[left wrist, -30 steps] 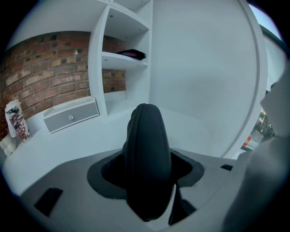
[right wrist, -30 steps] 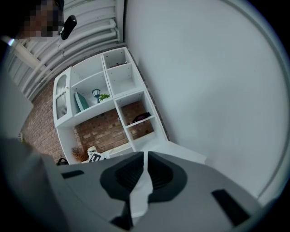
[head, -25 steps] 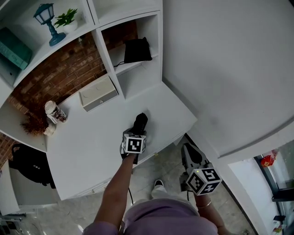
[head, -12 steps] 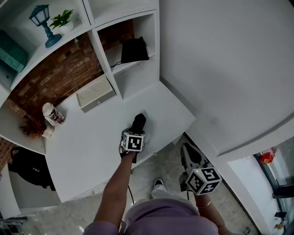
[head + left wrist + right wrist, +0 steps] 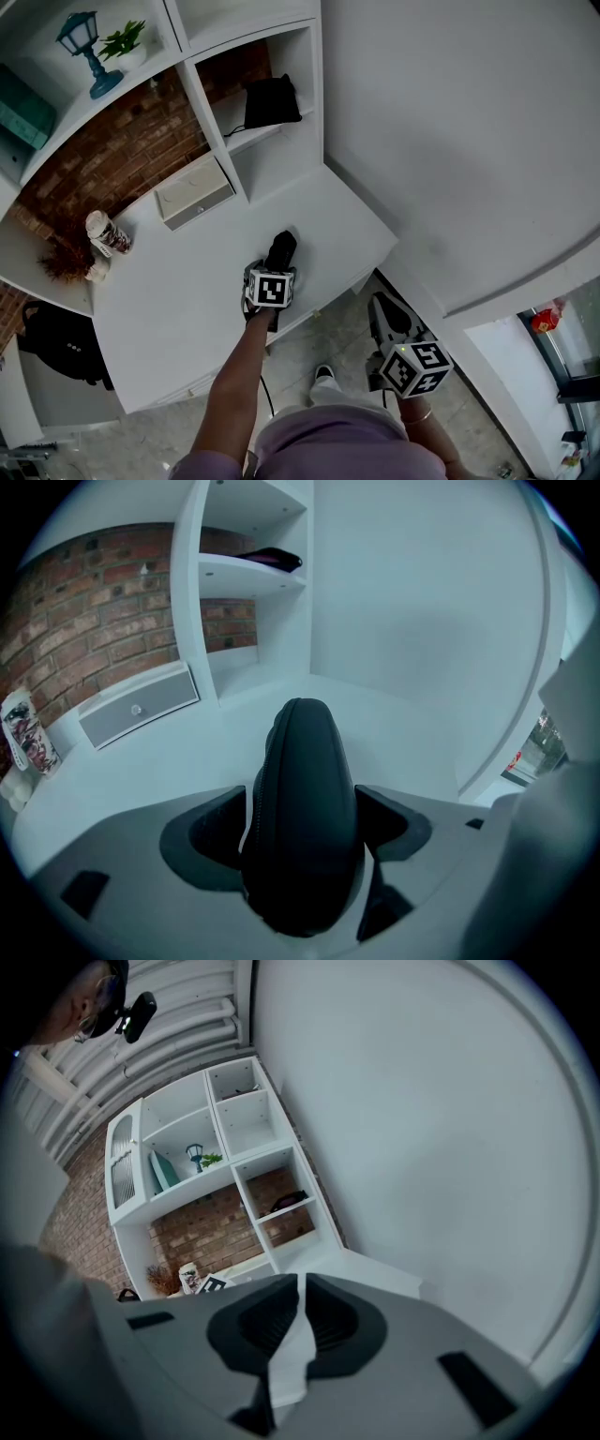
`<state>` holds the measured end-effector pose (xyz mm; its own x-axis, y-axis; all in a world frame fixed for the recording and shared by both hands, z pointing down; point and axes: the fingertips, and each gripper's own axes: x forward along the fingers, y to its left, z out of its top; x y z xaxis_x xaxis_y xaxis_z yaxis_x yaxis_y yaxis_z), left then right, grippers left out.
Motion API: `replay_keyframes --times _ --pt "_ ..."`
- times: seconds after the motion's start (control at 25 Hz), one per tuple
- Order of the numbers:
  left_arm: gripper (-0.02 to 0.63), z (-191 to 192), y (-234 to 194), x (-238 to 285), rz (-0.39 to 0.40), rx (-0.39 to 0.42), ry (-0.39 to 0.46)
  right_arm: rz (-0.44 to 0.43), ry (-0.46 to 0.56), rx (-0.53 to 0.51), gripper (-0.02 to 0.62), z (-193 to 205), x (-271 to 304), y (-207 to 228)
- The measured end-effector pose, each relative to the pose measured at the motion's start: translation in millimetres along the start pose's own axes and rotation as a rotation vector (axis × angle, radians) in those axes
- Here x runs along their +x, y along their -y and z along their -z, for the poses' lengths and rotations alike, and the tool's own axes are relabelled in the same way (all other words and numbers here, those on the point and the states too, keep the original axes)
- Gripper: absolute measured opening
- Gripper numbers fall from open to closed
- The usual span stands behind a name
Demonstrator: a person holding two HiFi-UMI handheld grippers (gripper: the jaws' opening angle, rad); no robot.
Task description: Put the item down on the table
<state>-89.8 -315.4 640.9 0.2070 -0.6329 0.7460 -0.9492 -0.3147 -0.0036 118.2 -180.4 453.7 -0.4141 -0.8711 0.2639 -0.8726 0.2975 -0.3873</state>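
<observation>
A black zippered case [image 5: 282,249] [image 5: 305,799] lies on the white table [image 5: 178,300] near its front edge. My left gripper [image 5: 269,270] [image 5: 302,810] is around the case's near end. Its jaws are opening, with the case between them, and a thin gap shows beside the left pad. My right gripper [image 5: 382,309] [image 5: 300,1314] hangs off the table, to the right and over the floor. Its jaws are shut, with nothing between them.
At the table's back stand a white box [image 5: 197,192], a patterned can [image 5: 105,232] and dried flowers [image 5: 64,259]. A black bag [image 5: 272,101] lies on a shelf of the white unit. A white wall [image 5: 469,141] bounds the right side. A black backpack [image 5: 56,342] sits on the floor at the left.
The left gripper and the case have stayed at about the same spot on the table. The head view has shifted slightly. The right gripper has not moved.
</observation>
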Motion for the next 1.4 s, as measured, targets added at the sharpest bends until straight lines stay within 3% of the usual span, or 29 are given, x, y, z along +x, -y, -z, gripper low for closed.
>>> replay_keyframes --times 0.4,0.92,1.08,1.4 --pt "0.364 -15.0 -0.2 -27.2 0.001 -0.024 0.082 -0.034 0.001 0.001 0.018 -1.6 0.3 -6.4" --pt "0.357 -46.6 -2.6 -96.8 0.016 -0.103 0.276 -0.078 0.014 -0.005 0.018 -7.0 -3.0 -16.2" --pt "0.276 -54.1 -6.9 -125.3 -0.011 -0.130 0.354 -0.086 0.021 -0.012 0.018 -10.1 -4.9 -18.6" --pt "0.186 -54.3 -6.0 -175.9 -0.055 -0.123 0.453 -0.102 0.030 -0.016 0.017 -17.3 -5.9 -20.0"
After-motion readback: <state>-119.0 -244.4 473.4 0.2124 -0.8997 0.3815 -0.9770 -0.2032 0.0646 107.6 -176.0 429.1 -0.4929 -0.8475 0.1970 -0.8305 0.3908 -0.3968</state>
